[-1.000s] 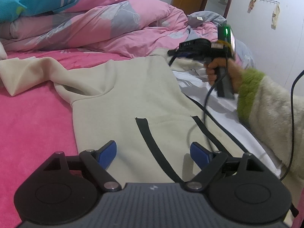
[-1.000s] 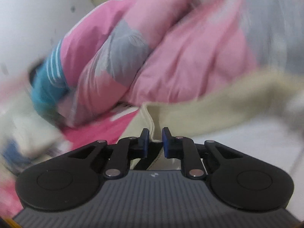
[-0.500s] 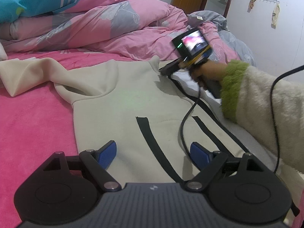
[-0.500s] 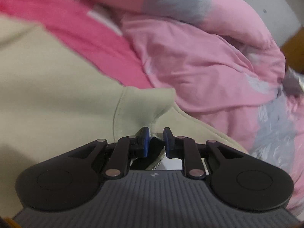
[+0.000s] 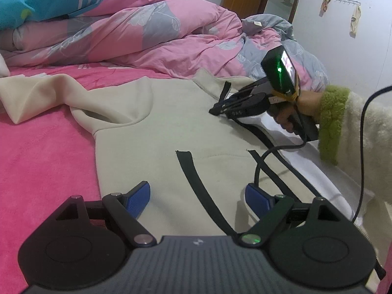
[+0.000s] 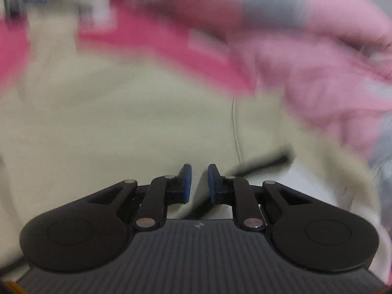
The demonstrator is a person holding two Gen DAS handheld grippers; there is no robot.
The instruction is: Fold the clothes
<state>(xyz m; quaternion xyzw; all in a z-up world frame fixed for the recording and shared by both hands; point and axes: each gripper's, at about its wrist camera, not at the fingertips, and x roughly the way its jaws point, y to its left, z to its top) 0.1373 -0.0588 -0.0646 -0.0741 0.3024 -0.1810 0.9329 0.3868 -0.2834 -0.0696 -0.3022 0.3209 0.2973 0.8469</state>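
My left claw point(image 5: 197, 193) is standing wide open, with nothing between its blue pads point(image 5: 137, 197). It is hanging just over the bottom part of the cream zip-up sweatshirt with black strips point(image 5: 159, 132). My right claw point(image 6: 198, 183) is closing, and its two blue pads are almost together. A fold of the cream cloth is sitting in the thin gap between them, by the black zipper edge near the collar. The picture from that claw is blurry, so I cannot tell if the pads are really pressing on the cloth.

The sweatshirt is lying spread out on the bright pink bed cover point(image 5: 41, 152). One sleeve is reaching off to the left. The white inside is showing along the open edge on the right. My right hand point(image 5: 291, 111), in a fluffy cream sleeve with a green cuff point(image 5: 333, 122), is gripping the claw's handle. A puffy pink and grey quilt point(image 5: 147, 36) is piled up behind the sweatshirt.
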